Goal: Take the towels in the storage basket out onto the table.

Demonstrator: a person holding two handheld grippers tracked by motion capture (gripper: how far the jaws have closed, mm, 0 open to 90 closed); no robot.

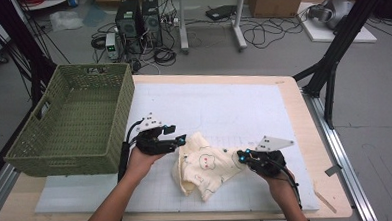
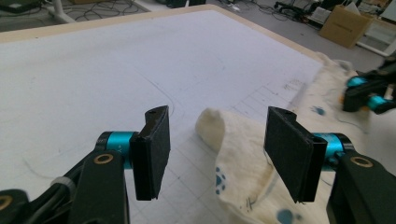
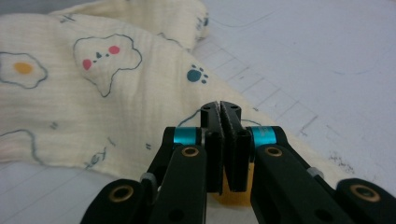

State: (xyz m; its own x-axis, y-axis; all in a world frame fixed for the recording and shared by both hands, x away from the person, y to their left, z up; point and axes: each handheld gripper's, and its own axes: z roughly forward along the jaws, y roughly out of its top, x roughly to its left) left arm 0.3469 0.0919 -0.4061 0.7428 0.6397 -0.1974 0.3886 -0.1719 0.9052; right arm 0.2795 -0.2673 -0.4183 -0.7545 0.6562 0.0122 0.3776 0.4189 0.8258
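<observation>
A cream cloth (image 1: 206, 165) printed with eggs, clouds and paw marks lies crumpled on the white mat (image 1: 224, 104) near the table's front. My left gripper (image 1: 177, 133) hovers at the cloth's left edge, jaws open. In the left gripper view the cloth's (image 2: 243, 140) rolled edge lies on the mat between and below that gripper's (image 2: 218, 121) pads, untouched by them. My right gripper (image 1: 242, 156) is at the cloth's right corner. In the right gripper view its jaws (image 3: 220, 107) are pressed together with the cloth's (image 3: 93, 93) edge pinched between them.
A green woven basket (image 1: 75, 146) stands empty on the table's left side, close to my left hand. The far half of the mat is bare. Beyond the table are computers, cables and black stand legs on the floor.
</observation>
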